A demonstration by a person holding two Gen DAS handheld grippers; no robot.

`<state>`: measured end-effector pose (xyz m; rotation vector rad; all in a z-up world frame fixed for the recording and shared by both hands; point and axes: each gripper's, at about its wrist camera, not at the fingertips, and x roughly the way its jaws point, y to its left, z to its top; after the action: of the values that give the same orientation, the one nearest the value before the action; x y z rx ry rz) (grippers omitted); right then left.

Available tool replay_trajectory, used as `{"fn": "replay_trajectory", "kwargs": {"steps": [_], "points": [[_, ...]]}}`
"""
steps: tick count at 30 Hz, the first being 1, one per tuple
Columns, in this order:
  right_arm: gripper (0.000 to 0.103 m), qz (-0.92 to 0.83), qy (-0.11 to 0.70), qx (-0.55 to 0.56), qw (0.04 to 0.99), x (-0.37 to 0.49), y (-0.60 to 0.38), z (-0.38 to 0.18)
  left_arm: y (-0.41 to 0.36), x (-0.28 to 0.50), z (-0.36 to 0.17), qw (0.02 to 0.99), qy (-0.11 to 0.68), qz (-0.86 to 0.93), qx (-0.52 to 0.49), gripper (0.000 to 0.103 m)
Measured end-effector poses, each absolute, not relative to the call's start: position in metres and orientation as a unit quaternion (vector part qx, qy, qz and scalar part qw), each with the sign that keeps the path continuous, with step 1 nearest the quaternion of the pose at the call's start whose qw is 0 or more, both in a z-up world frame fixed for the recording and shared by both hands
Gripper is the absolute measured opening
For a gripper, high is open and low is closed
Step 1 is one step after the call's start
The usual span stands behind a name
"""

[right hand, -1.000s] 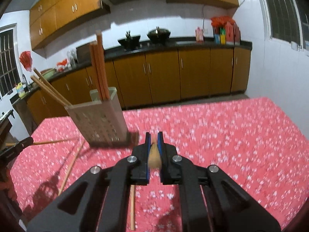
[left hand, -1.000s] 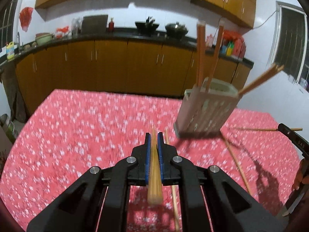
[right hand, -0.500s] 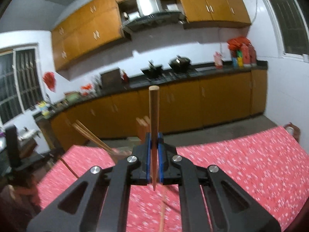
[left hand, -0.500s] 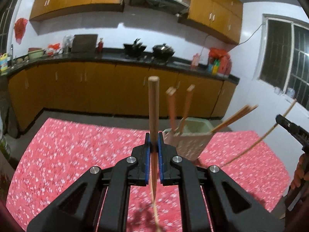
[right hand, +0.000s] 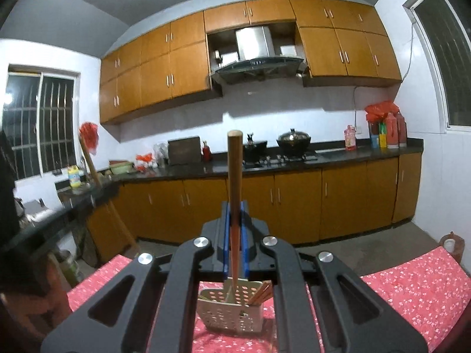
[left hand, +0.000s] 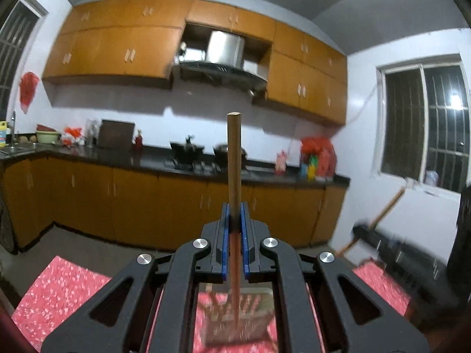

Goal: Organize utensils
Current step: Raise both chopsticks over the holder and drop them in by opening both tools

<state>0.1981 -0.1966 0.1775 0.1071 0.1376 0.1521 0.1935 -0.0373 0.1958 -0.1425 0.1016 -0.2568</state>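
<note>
Between the blue pads of my left gripper a brown wooden chopstick stands upright, clamped tight, its blunt end toward twelve o'clock and its thin end running down toward six. Below it, at six o'clock, sits the pale perforated plastic utensil holder on the red flowered tablecloth, blurred in that view. My right gripper is likewise closed on a second brown wooden chopstick, upright, its lower end over the holder's mouth; whether it touches I cannot tell. More chopsticks lean in the holder's compartment toward three o'clock. Behind both, at twelve, run orange wooden kitchen cabinets under a dark countertop.
</note>
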Motion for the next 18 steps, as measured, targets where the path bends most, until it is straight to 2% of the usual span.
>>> {"fn": "replay_trajectory", "kwargs": {"steps": [7, 18], "points": [[0.008, 0.066, 0.111, 0.073, 0.989, 0.235, -0.204, 0.155, -0.054, 0.224, 0.173, 0.993, 0.035, -0.088, -0.068, 0.007], [0.011, 0.075, 0.151, 0.082, 0.982, 0.248, -0.204, 0.128, -0.052, 0.248, 0.138, 0.988, 0.094, -0.099, -0.077, 0.009]]}}
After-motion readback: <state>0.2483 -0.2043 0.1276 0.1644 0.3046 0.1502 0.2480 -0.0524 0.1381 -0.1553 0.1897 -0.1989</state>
